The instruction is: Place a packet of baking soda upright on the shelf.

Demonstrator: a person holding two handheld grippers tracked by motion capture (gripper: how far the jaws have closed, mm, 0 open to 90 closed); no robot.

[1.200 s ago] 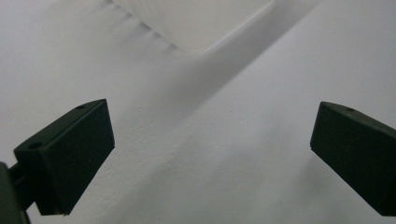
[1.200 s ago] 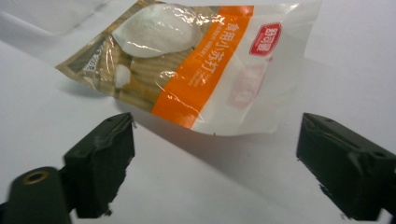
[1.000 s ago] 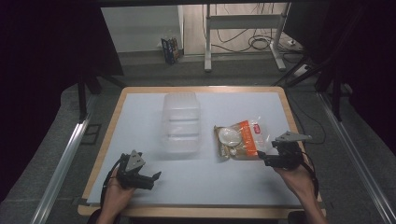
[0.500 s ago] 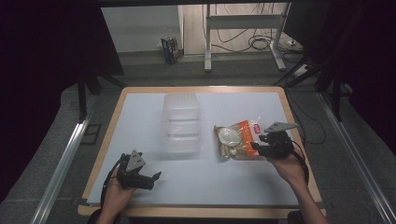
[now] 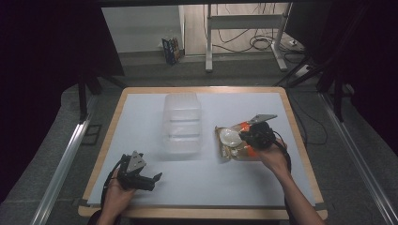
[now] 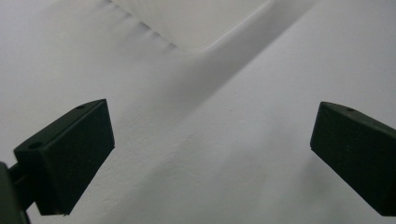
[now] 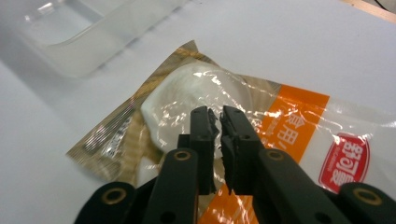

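while the right gripper (image 7: 217,116) sits over the snack packet (image 7: 243,126) on the right half of the white table (image 5: 234,183), its jaws have just been closing and now stand almost together, pinching a fold of the packet's clear film between the tips. packet lies flat, orange band and red label to the right, pale round piece under the film. clear plastic container (image 5: 182,123) stands just left of the packet, toward the table's middle. left gripper (image 5: 152,178) rests at the near left corner, jaws wide apart over bare table, well apart from both things.
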